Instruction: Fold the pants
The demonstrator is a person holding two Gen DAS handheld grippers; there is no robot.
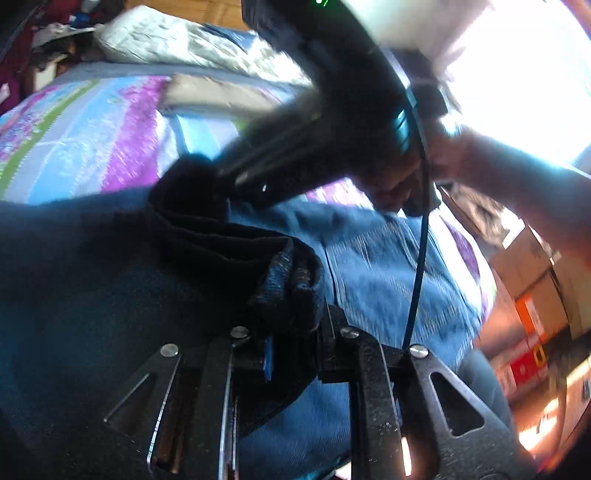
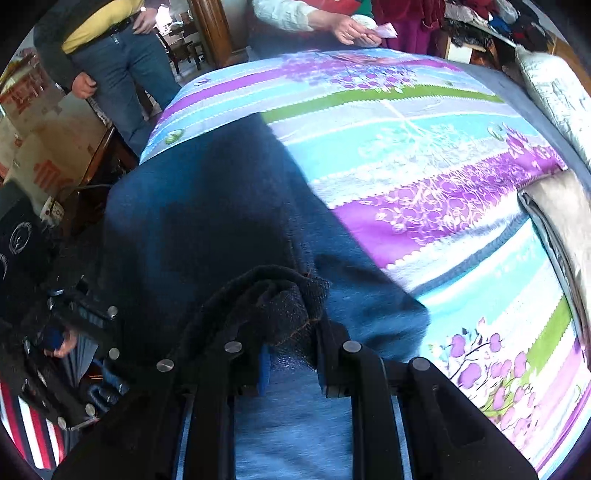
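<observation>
Left wrist view puts my left gripper [image 1: 291, 332] at the near edge, its fingers clamped on a bunched dark hem of the pants [image 1: 92, 295]. The denim spreads away to the left as a wide dark blue sheet and lies paler blue under and to the right of the fingers, all of it on the bed [image 1: 110, 129] with its striped purple, turquoise and green cover. Above, blurred, the other gripper reaches in, held by a hand [image 1: 461, 155] at the right; its fingertips end in the dark fold, though I cannot tell that grip from here. A white pillow [image 1: 166, 40] sits at the far end of the bed.

From the right wrist view, my right gripper [image 2: 291, 339] has its fingers closed on a folded wad of dark hem with orange stitching. The pants [image 2: 203, 214] run from the fingers to the far left of the bed [image 2: 424, 155]. Two people stand beyond the far edge, one in jeans [image 2: 122, 66], one showing only a white sleeve [image 2: 284, 14].
</observation>
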